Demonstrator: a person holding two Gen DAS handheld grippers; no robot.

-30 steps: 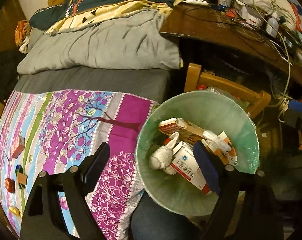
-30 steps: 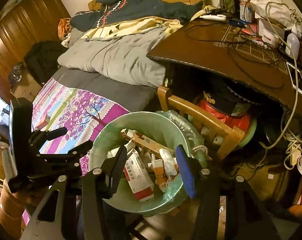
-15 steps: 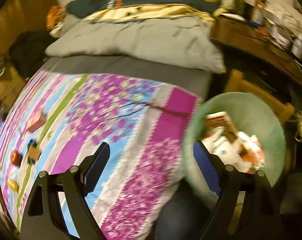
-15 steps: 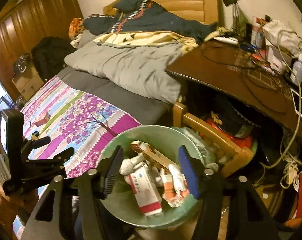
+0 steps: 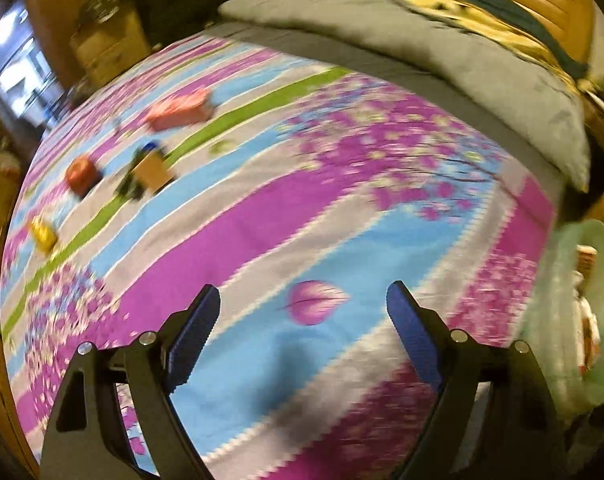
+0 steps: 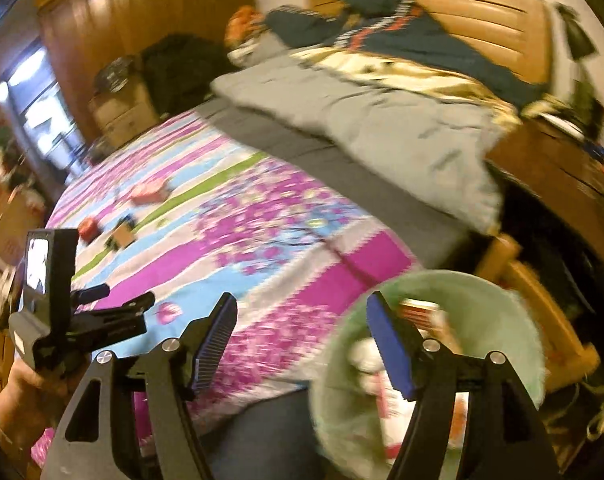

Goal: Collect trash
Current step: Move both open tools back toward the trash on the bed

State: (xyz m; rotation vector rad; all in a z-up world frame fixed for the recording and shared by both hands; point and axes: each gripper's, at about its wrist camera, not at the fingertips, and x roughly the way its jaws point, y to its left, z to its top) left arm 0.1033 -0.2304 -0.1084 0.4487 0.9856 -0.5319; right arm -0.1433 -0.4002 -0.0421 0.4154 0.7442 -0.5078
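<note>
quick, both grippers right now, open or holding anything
Left gripper: open, empty, over the bedspread.
Right gripper: open, empty.

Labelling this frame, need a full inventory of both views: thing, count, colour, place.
bedspread: 1, purple, blue and green floral, on bed
box: 1, pink, far left of bedspread
red item: 1, left of bedspread, blurred
brown item: 1, beside red item
yellow item: 1, left edge of bedspread
duvet: 1, grey, head of bed
bin: 1, pale green liner, right of bed, holds trash
chair: 1, wooden, behind bin
desk: 1, dark wood, right
left tool: open, empty, over bedspread
right tool: open, empty, by bin
</note>
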